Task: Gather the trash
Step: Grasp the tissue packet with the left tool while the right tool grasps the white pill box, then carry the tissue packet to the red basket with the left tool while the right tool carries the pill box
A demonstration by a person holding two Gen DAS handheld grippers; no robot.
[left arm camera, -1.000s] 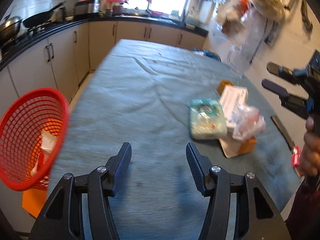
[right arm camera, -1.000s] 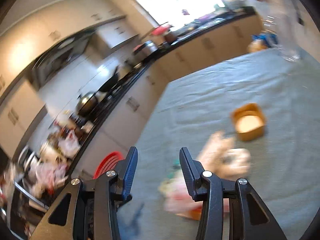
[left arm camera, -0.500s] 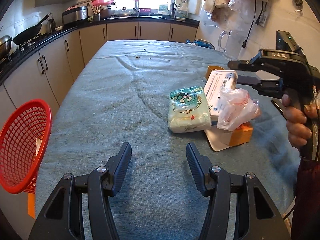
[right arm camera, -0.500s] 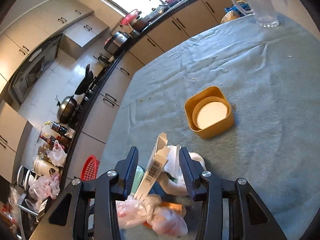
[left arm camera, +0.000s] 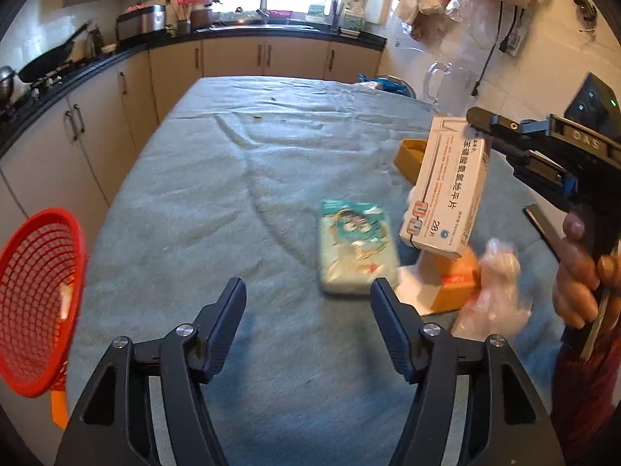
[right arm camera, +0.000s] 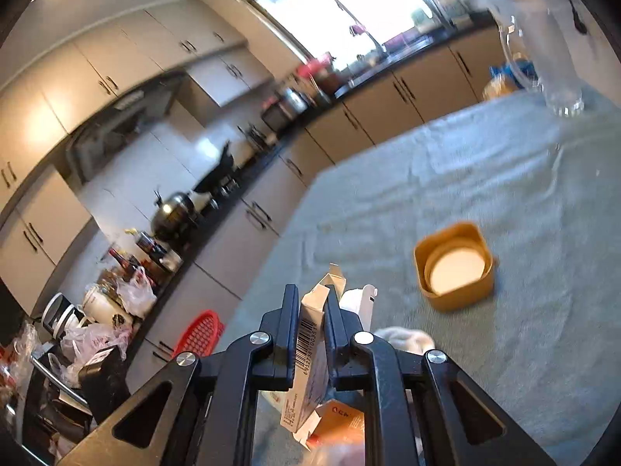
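A white medicine box (left arm camera: 446,190) hangs tilted in the air above the table (left arm camera: 233,194), clamped at its top end by the right tongs (right arm camera: 312,310). The grip is near one edge, so the box may swing or slip on the way to the red basket (left arm camera: 35,303) off the table's left edge. Its face carries blue Chinese characters and "28"; the narrow side shows a barcode, digits too small to trust. "DAS" is embossed on the right tool. A tissue pack (left arm camera: 357,248), orange carton (left arm camera: 454,283) and crumpled plastic bag (left arm camera: 496,291) lie below. The left tongs (left arm camera: 308,318) are spread apart, empty
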